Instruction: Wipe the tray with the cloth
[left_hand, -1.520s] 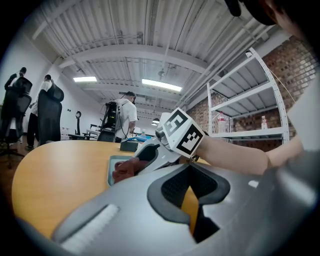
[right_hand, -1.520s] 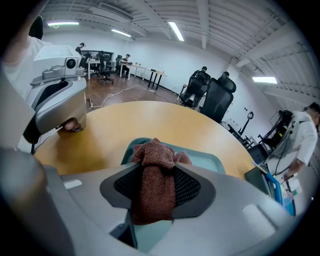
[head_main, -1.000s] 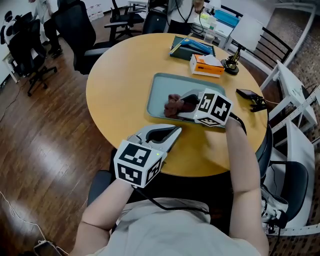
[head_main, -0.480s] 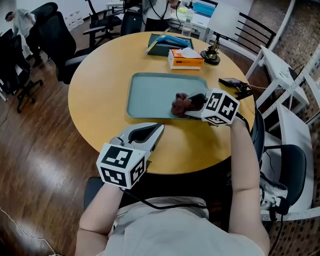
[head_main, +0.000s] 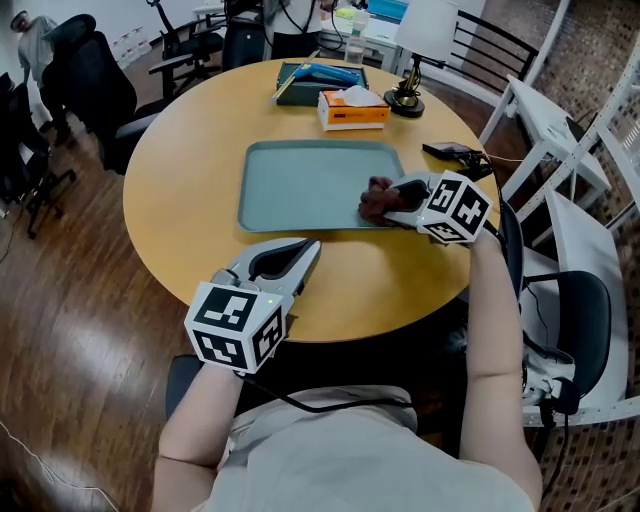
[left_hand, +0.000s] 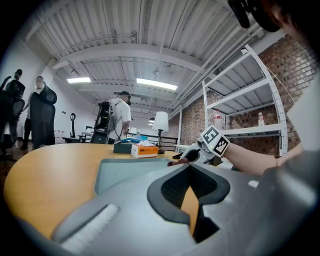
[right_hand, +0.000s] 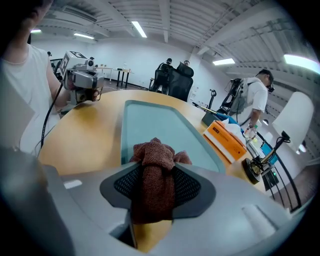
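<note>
Cloth (right_hand: 153, 159), a brown terry one, is bunching up between the jaws of the right gripper (head_main: 392, 201), which is clenching it tight. The wad is sitting at the near right corner of the teal tray (head_main: 300, 185). Whether it is pressing on the tray's floor cannot be told. The tray is lying flat near the middle of a round wooden table (head_main: 185, 165), its long side running left to right.

The left gripper (head_main: 306, 249) is hovering over the table's near edge, just off the tray's near left corner and apart from it. Its jaws are closing tip to tip with nothing between them.

Beyond the tray an orange tissue box (head_main: 352, 109) is resting on the table, with a dark box (head_main: 318, 76) holding blue items behind it. A lamp with a white shade (head_main: 425, 22) is standing to the right of them. A black device (head_main: 450, 151) is lying at the table's right edge.

Black office chairs (head_main: 95, 85) are crowding the far left over a dark wooden floor (head_main: 60, 290). White chairs (head_main: 590, 190) are standing on the right. A person (left_hand: 119, 116) is standing beyond the table, and white shelving (left_hand: 240, 100) is lining a brick wall (left_hand: 192, 117).
</note>
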